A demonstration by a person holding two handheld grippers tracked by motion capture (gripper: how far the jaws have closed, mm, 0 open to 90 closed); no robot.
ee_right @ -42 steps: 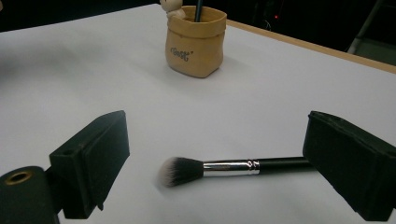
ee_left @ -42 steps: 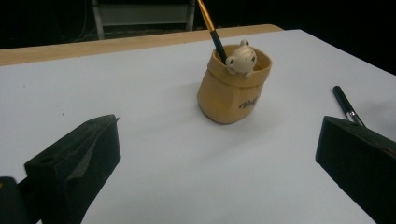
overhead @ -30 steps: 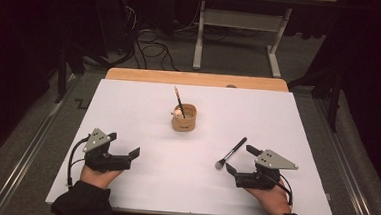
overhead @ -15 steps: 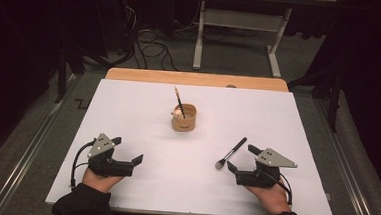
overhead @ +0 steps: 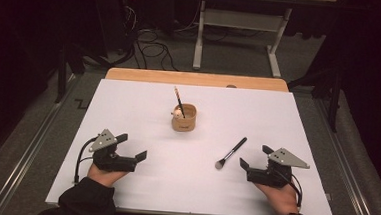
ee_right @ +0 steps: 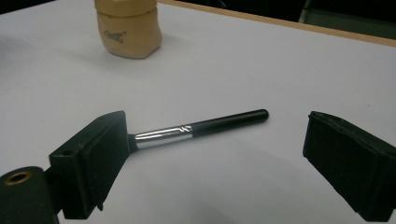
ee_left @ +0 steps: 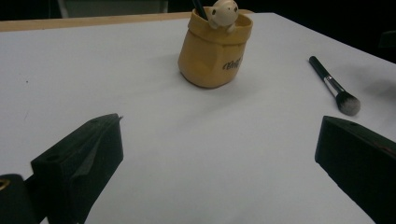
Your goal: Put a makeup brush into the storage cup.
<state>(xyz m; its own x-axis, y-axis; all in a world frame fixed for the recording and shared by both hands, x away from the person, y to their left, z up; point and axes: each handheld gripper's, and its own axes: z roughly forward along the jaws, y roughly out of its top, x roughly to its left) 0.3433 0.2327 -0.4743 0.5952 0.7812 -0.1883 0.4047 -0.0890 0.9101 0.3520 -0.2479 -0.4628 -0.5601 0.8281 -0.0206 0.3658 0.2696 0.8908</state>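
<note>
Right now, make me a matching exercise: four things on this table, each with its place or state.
1. makeup brush
2. yellow holder
3. left gripper
4. right gripper

a. upright, a brush handle poking out
b. open, just right of the loose brush
c. flat on the white sheet
d. open, near the table's left front

Pairs: 1-c, 2-a, 3-d, 4-b

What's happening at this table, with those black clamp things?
A person holds a two-jaw gripper in each hand over a white table. The right gripper, jaws open, sits beside a makeup brush lying flat. The left gripper, also open, holds nothing. A yellow cup with another brush standing in it sits mid-table.
</note>
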